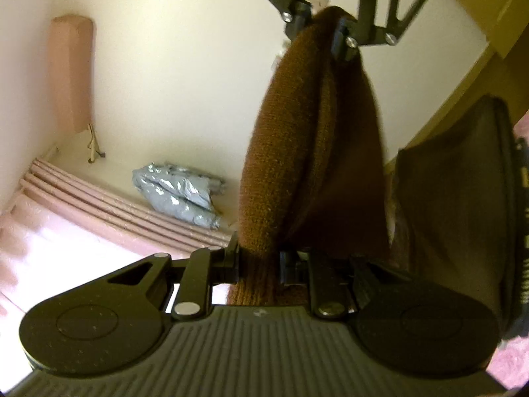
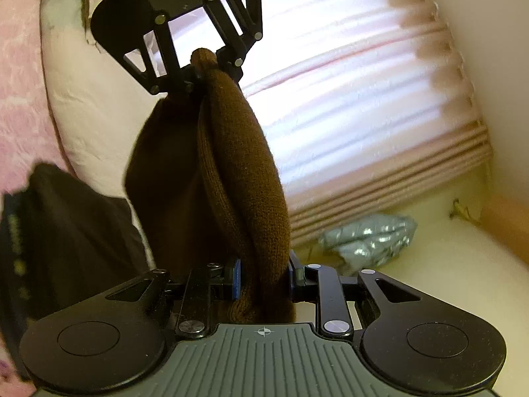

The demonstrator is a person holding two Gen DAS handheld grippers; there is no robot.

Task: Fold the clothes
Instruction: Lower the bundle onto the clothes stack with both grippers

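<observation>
A brown knitted garment [image 1: 291, 152] hangs stretched between my two grippers, lifted in the air. My left gripper [image 1: 259, 263] is shut on one end of it. The right gripper [image 1: 325, 31] shows at the top of the left wrist view, shut on the other end. In the right wrist view my right gripper [image 2: 263, 281] is shut on the brown garment [image 2: 231, 172], and the left gripper [image 2: 205, 63] holds the far end. The cloth folds double and sags between them.
A dark garment [image 1: 456, 198] lies at the right of the left wrist view and also shows at the left of the right wrist view [image 2: 66, 231]. A grey crumpled bag [image 1: 180, 195] lies by pink pleated curtains [image 2: 363, 115]. A white pillow [image 2: 86, 99] is at left.
</observation>
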